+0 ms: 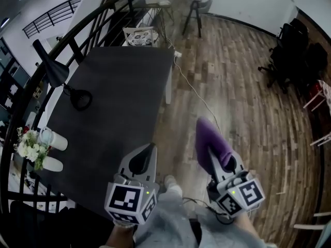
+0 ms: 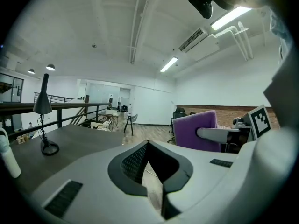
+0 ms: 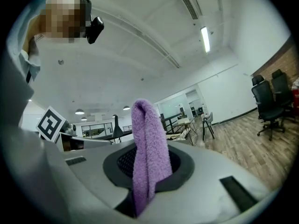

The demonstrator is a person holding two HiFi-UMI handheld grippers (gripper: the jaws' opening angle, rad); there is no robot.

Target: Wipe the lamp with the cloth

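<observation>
Right gripper (image 1: 221,158): fingers pinch the purple cloth (image 1: 209,137), lower right of frame, above the wooden floor. Left gripper (image 1: 148,150): fingers pressed together, empty. Black lamp (image 1: 54,69) stands upper left on the dark bench (image 1: 129,97), well apart from the cloth.

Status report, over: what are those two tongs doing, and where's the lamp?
Left tongs shut, empty. Right tongs shut on purple cloth. Lamp stands on table, away from both. Path to it looks open.

Fluffy purple terry cloth (image 3: 148,148), matt black lamp (image 1: 54,70), matt dark table (image 1: 124,105), glossy wood-plank floor (image 1: 243,102)
</observation>
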